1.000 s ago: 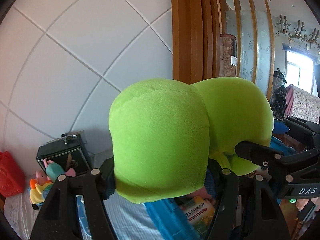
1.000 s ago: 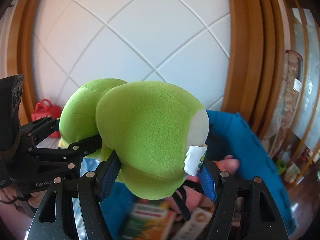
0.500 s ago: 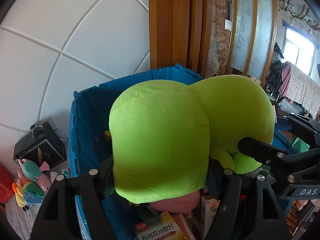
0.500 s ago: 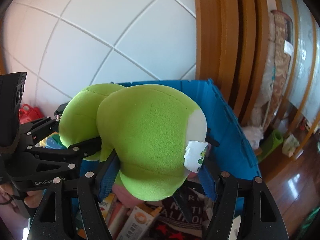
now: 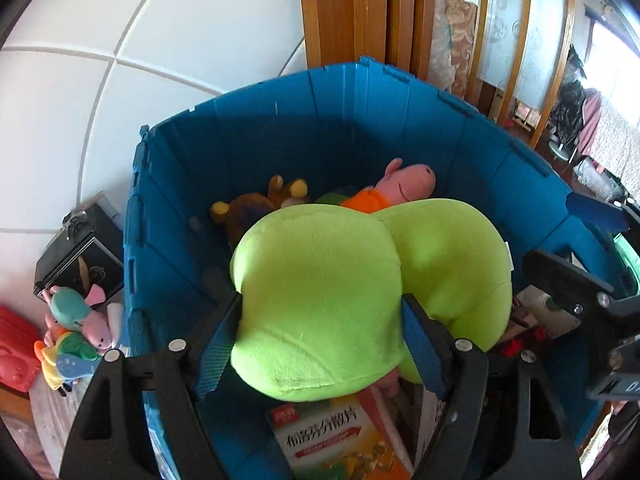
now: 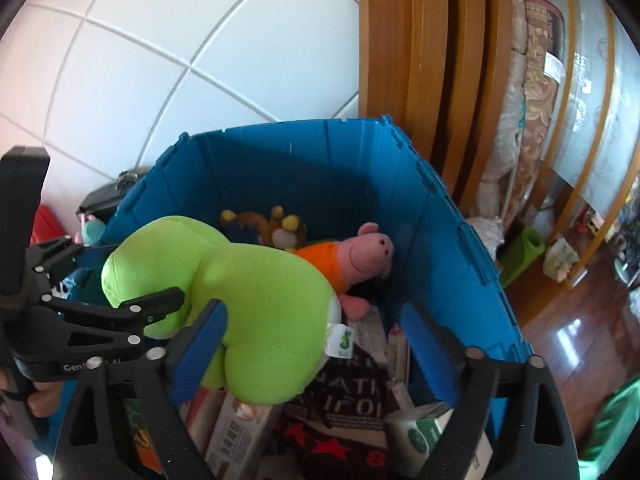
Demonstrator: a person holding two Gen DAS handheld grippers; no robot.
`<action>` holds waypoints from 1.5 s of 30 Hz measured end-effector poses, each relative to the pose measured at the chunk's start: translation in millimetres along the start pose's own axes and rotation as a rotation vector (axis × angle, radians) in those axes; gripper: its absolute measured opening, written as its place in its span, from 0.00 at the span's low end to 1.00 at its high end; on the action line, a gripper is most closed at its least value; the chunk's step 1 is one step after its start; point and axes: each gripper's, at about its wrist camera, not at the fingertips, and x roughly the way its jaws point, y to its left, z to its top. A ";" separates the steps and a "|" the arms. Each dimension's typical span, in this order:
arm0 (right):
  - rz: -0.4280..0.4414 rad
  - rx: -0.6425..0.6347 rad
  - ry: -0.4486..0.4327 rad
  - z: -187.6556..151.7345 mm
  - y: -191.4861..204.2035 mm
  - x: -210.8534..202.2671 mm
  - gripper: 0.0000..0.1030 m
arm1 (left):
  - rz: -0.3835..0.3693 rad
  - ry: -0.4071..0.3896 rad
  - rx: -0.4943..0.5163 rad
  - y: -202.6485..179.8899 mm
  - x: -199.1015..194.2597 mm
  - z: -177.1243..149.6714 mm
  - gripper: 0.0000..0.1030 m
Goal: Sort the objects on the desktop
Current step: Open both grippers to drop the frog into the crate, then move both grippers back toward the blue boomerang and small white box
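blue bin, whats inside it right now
In the blue bin: a green plush pillow, a pink pig plush, a brown plush, boxes. The bin's floor is covered.

Both grippers pointed steeply downward side by side, the left gripper (image 5: 322,334) with its blue pads against the green plush (image 5: 320,300) as its jaws eased apart, the right gripper (image 6: 316,344) just spread wide, only its left pad touching.

Black tool (image 6: 312,344), blue pads (image 6: 200,344), silver screws.
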 end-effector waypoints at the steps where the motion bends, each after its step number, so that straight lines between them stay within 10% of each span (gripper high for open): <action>1: -0.006 -0.006 -0.003 -1.4 2.8 -1.5 0.90 | 0.003 -0.013 0.003 0.1 -5.0 -1.4 0.74; 23: 0.007 -0.034 -0.182 -64.0 70.0 -75.2 1.00 | 0.077 -0.354 -0.051 44.9 -143.3 -108.8 0.76; 45: 0.199 -0.191 -0.219 -69.8 280.6 -73.8 1.00 | 0.348 -0.302 -0.368 269.4 -164.7 -261.3 0.76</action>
